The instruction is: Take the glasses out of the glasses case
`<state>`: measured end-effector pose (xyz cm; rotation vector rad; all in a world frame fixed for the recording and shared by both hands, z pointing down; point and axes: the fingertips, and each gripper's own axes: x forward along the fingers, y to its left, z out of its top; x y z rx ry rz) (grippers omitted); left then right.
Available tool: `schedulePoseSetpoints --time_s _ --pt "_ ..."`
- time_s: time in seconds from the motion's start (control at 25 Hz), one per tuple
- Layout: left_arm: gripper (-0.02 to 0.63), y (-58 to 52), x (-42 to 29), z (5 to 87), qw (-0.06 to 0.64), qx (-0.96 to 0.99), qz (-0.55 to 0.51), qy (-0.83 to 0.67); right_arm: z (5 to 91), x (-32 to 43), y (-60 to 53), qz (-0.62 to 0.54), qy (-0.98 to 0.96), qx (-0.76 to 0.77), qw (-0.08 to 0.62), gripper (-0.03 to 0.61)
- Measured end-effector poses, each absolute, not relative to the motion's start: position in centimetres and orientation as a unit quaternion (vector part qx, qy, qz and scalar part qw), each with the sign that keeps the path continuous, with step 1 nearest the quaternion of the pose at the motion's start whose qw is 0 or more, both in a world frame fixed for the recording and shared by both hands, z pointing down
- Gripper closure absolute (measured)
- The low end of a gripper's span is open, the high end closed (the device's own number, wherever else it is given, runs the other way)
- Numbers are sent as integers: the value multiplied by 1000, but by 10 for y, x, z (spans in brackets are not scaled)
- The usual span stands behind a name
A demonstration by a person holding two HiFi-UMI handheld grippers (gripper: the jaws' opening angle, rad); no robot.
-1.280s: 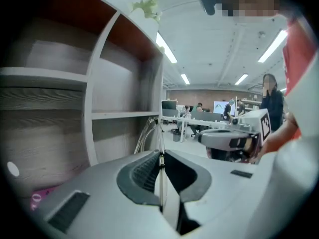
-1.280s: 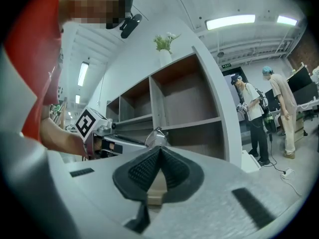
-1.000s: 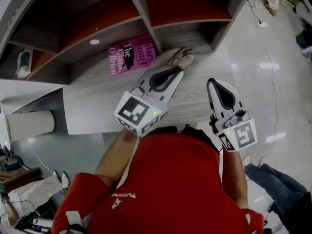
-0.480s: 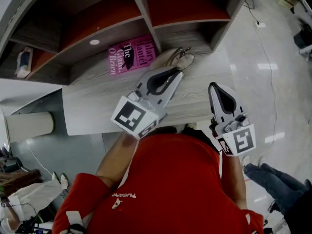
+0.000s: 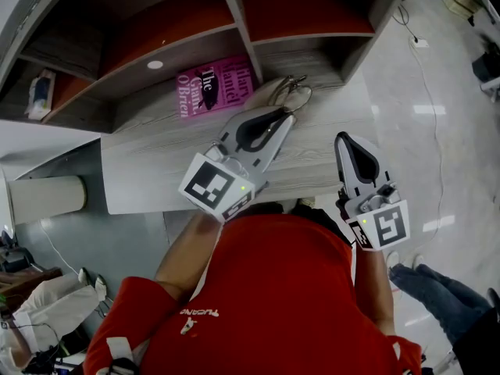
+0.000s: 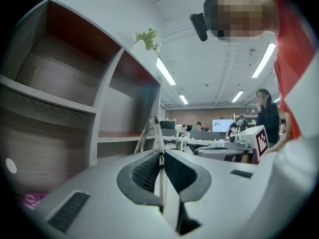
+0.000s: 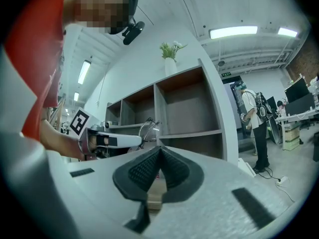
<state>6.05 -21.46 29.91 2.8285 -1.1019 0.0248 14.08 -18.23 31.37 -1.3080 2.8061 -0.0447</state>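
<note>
My left gripper [image 5: 286, 117] points level over the grey wooden desk, shut on a thin metal arm of the glasses [image 5: 294, 91]. The wire frame sticks out past the gripper's tips above a beige glasses case [image 5: 267, 93] lying on the desk. In the left gripper view the arm of the glasses [image 6: 155, 129] runs between the closed pads. My right gripper [image 5: 345, 138] hovers to the right near the desk's front edge, shut with nothing in it. The right gripper view shows its jaws [image 7: 158, 149] closed, with the left gripper [image 7: 112, 140] and the glasses [image 7: 148, 128] off to its left.
A pink book [image 5: 215, 85] lies on the desk [image 5: 156, 162] left of the case. A shelf unit [image 5: 234, 10] with red-backed compartments stands along the desk's far side. The desk ends to the right, where shiny floor begins. People stand in the room beyond.
</note>
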Motion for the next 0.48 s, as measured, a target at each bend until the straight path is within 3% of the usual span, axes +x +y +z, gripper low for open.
schedulePoseSetpoints --time_s 0.48 --pt "583 -215 61 304 57 930 13 -363 316 141 -182 -10 906 -422 19 574"
